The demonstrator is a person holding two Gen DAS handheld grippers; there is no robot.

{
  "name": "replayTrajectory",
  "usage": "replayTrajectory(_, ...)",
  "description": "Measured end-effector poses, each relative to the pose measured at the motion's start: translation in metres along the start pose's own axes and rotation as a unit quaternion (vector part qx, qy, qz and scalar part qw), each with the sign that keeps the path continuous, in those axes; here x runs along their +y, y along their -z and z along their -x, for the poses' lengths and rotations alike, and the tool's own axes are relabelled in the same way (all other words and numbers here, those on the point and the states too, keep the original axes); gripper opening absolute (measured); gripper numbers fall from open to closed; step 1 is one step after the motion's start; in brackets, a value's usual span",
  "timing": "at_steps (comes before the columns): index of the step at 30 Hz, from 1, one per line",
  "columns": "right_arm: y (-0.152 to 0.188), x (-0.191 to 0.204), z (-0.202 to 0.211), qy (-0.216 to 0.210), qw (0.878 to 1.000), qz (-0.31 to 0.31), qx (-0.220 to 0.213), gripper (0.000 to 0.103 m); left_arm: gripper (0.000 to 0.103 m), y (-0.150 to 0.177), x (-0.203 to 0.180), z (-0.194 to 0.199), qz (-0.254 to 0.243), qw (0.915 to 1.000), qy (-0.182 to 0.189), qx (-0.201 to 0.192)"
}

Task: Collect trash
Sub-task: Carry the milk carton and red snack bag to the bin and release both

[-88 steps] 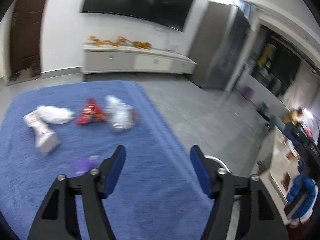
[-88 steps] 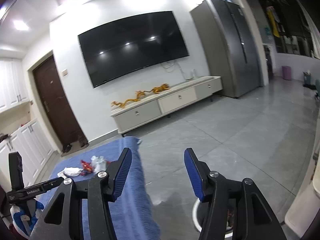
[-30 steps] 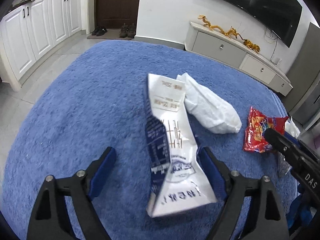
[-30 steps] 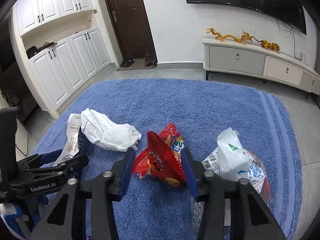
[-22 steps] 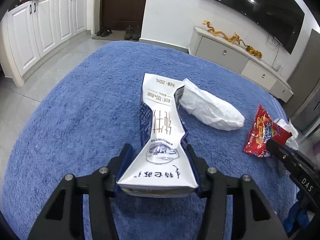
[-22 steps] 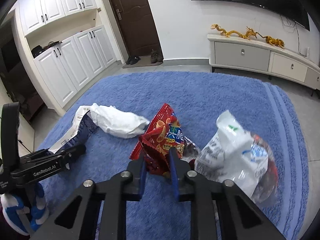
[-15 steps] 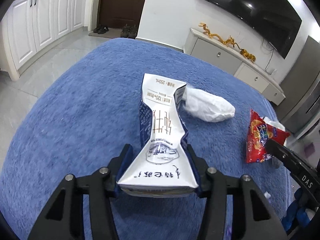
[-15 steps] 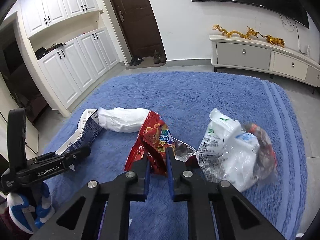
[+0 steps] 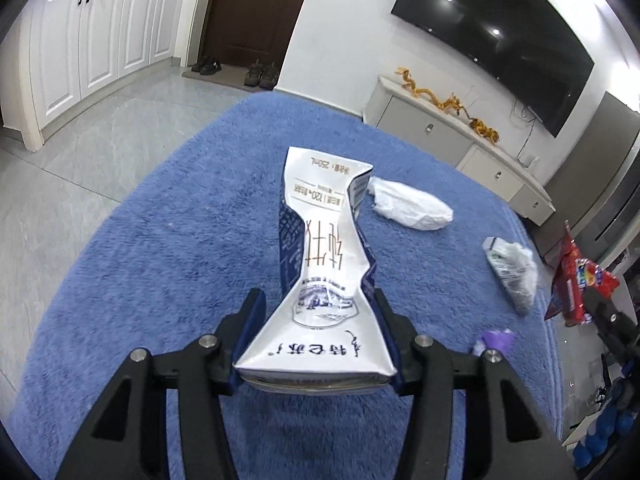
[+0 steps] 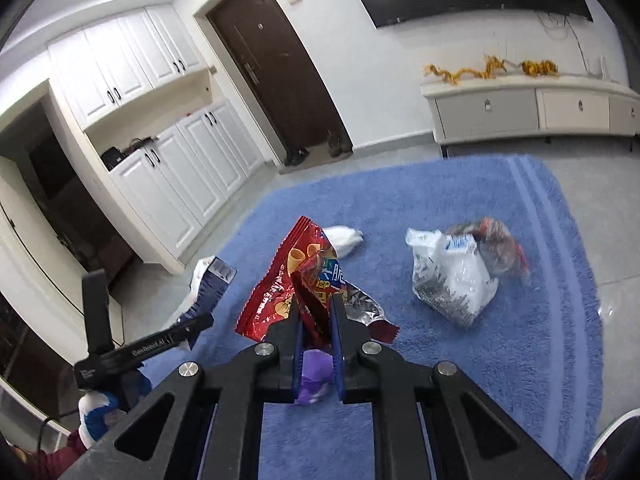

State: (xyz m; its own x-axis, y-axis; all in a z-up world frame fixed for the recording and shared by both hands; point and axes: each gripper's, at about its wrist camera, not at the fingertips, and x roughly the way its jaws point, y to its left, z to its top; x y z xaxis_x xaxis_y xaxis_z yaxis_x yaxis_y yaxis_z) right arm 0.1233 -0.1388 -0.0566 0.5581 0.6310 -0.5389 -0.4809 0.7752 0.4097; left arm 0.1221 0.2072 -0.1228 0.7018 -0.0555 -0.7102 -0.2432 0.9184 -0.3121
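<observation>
Each hand-held gripper is clamped on trash, lifted clear of the blue rug [image 9: 168, 248] for binning: left hand-held gripper [image 9: 316, 344] pinching the crushed milk carton [image 9: 320, 280], right hand-held gripper [image 10: 316, 344] the red snack bag [image 10: 296, 284].

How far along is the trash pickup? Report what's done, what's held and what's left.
Done: nothing visibly binned yet. In hand: the left gripper, jaws just closed, clamps the crushed milk carton; the right gripper, jaws just closed, pinches the red snack bag. Left: the white wad, the clear plastic bag of rubbish and the purple scrap lie on the blue rug.
</observation>
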Motion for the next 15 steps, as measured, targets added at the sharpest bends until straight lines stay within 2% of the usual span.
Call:
replayTrajectory(8, -0.004, 0.041, 0.062, 0.014, 0.997, 0.040, -0.063, 0.012, 0.050, -0.001, -0.004, 0.056, -0.014, 0.9987, 0.014, -0.046)
replayTrajectory(15, 0.011, 0.039, 0.127, 0.038, 0.992, 0.038, -0.116, 0.012, 0.050, 0.004, -0.017, 0.092, -0.034, 0.9966, 0.029, -0.070)
